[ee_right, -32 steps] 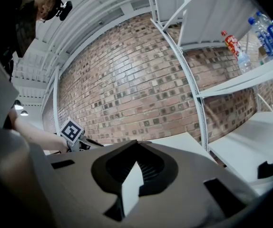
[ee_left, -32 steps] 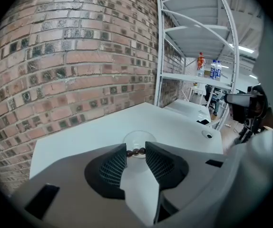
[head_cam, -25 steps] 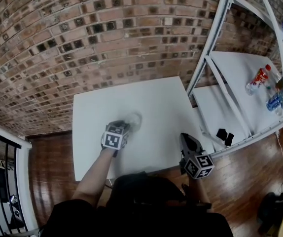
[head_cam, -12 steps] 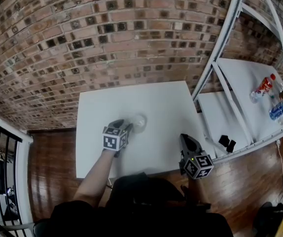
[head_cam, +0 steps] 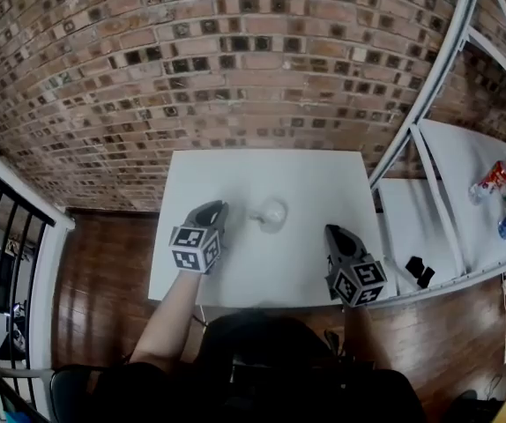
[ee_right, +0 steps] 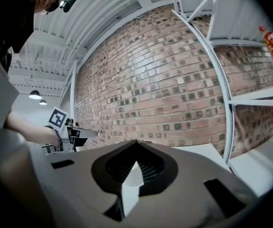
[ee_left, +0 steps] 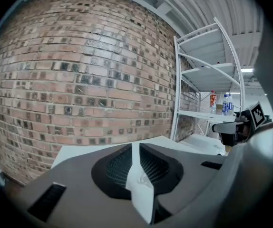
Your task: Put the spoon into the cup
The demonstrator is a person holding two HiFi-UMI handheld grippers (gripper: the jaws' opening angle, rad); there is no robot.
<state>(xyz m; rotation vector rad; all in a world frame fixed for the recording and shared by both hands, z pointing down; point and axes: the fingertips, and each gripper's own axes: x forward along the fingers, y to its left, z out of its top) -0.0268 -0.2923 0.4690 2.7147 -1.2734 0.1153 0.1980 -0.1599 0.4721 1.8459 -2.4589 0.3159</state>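
Note:
A clear cup (head_cam: pixel 271 214) stands upright near the middle of the white table (head_cam: pixel 235 174). A small greyish bit pokes out at its left rim; I cannot tell whether it is the spoon. My left gripper (head_cam: pixel 219 208) hovers to the left of the cup, apart from it. Its jaws are closing, a narrow slit remains and nothing is between them (ee_left: pixel 135 148). My right gripper (head_cam: pixel 333 231) hangs to the right of the cup near the table's front edge, its tips together and empty (ee_right: pixel 136 144).
A brick wall rises behind the table. A white shelf frame (head_cam: pixel 429 104) stands at the right with bottles (head_cam: pixel 493 176) on it, and two black items (head_cam: pixel 419 271) lie on its lower board. A black railing (head_cam: pixel 6 236) is at the left.
The left gripper has drawn back from the cup to the left and lifted. The right gripper has shifted slightly. The head view has swung left, bringing the table to the middle.

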